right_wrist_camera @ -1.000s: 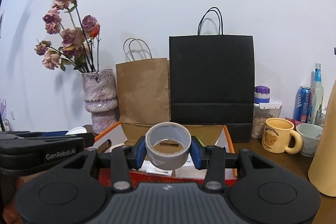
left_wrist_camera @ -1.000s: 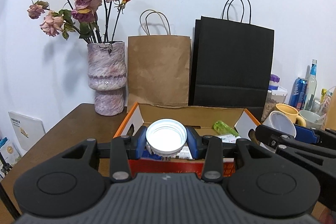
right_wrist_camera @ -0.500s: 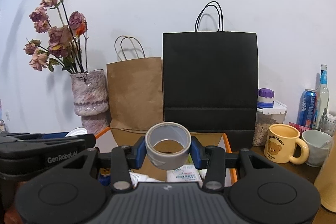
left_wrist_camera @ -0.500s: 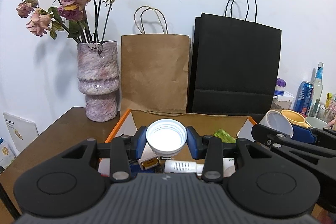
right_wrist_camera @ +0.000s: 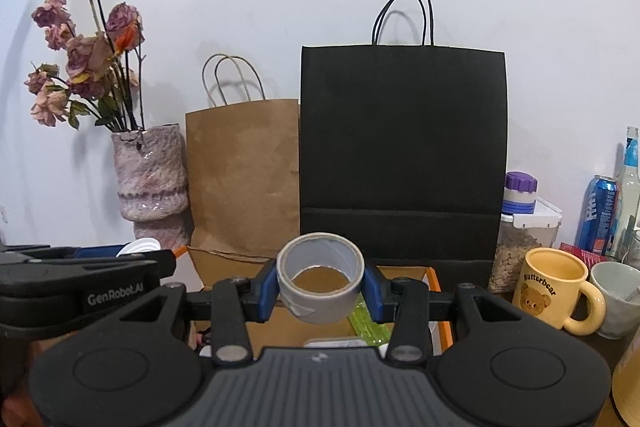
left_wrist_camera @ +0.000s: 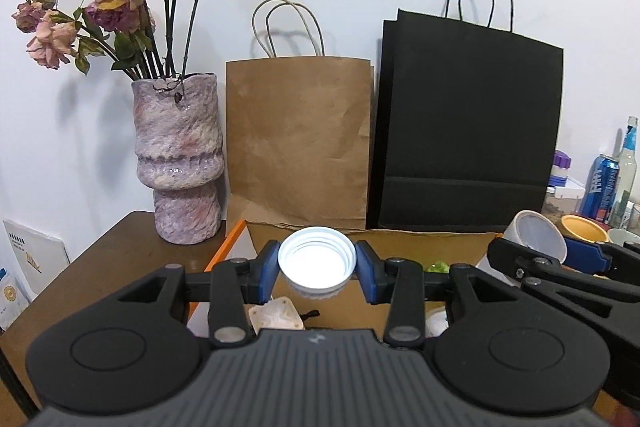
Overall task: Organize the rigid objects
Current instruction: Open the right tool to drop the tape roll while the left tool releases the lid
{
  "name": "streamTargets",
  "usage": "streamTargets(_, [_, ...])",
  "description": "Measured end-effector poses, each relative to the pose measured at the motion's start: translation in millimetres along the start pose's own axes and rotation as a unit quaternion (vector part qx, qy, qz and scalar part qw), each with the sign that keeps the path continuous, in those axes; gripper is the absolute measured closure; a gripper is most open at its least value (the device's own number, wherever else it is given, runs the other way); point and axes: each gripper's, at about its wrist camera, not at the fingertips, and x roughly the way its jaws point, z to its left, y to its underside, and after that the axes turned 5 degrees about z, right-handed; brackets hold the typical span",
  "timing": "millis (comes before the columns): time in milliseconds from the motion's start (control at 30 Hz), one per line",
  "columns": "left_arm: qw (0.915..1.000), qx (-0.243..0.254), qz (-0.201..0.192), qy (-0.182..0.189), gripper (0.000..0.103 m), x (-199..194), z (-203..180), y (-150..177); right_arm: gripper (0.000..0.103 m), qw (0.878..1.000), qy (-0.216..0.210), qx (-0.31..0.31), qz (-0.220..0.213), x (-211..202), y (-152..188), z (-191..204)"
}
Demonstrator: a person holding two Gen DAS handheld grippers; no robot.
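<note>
My left gripper (left_wrist_camera: pixel 317 269) is shut on a white screw lid (left_wrist_camera: pixel 317 263), held open side toward the camera above an open orange cardboard box (left_wrist_camera: pixel 224 247). My right gripper (right_wrist_camera: pixel 320 285) is shut on a grey tape roll (right_wrist_camera: pixel 320 301), held above the same box (right_wrist_camera: pixel 434 277). In the left wrist view the tape roll (left_wrist_camera: pixel 536 233) and right gripper show at the right. In the right wrist view the lid's rim (right_wrist_camera: pixel 140 247) shows at the left, above the left gripper's body. The box holds several small items, mostly hidden behind the grippers.
A pink vase of dried roses (left_wrist_camera: pixel 178 155), a brown paper bag (left_wrist_camera: pixel 298 143) and a black paper bag (left_wrist_camera: pixel 468 131) stand against the wall behind the box. Right of the box are a yellow mug (right_wrist_camera: pixel 554 287), a grey cup (right_wrist_camera: pixel 618 295), a jar (right_wrist_camera: pixel 520 251), a can (right_wrist_camera: pixel 598 215) and a bottle (right_wrist_camera: pixel 630 187).
Both grippers have moved forward toward the bags, over the box, each still holding its object. The box now sits lower and closer in both views.
</note>
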Motion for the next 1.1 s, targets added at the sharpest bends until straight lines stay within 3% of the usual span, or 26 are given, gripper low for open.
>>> streamTargets(767, [0.9987, 0.015, 0.038, -0.030, 0.062, 61.1, 8.5, -1.9, 0.061, 0.999, -0.005, -0.013, 0.043, 64.3, 2.8, 0.4])
streamTargets(1100, [0.9981, 0.025, 0.048, -0.031, 0.061, 64.4, 8.8, 2.2, 0.061, 0.998, -0.008, -0.018, 0.056, 68.8, 10.5, -1.0])
